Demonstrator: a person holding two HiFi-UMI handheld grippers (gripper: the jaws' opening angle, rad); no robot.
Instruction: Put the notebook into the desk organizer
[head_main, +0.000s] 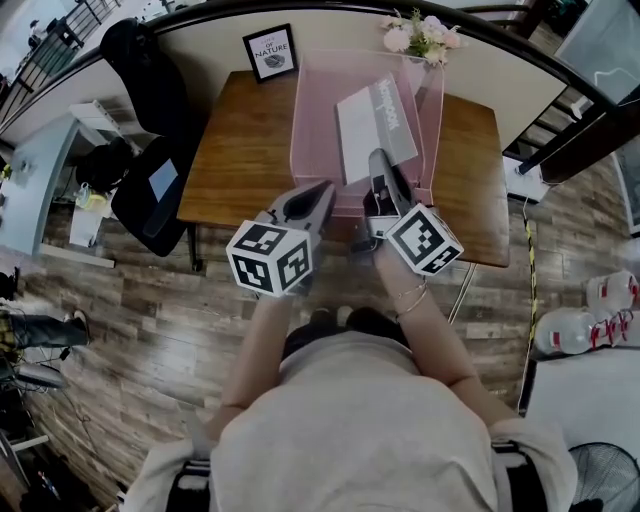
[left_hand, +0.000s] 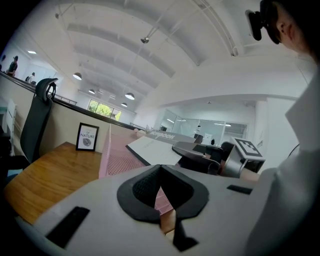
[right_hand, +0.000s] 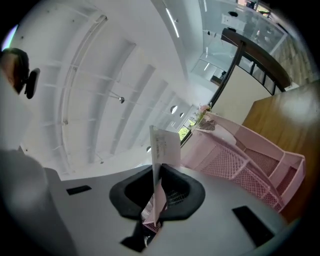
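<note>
Your right tool (head_main: 379, 160) is clamped on the near edge of the thin grey-and-white notebook (head_main: 372, 122), which slants over the pink mesh desk organizer (head_main: 312, 130) on the brown wooden bench (head_main: 245, 150). Your left tool (head_main: 322, 190), jaws together on nothing, sits just beside the organizer's front.

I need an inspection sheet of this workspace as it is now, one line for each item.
Surface: wooden desk, brown top.
Job's things: notebook held tilted over the pink desk organizer.
Clutter: framed sign and flowers at the desk's far edge.
Grippers: right gripper shut on the notebook; left gripper shut, nothing between.
Cables: thin striped line on the floor, maybe a cord.
Surroundings: black chair at left; water jugs and fan at right.
</note>
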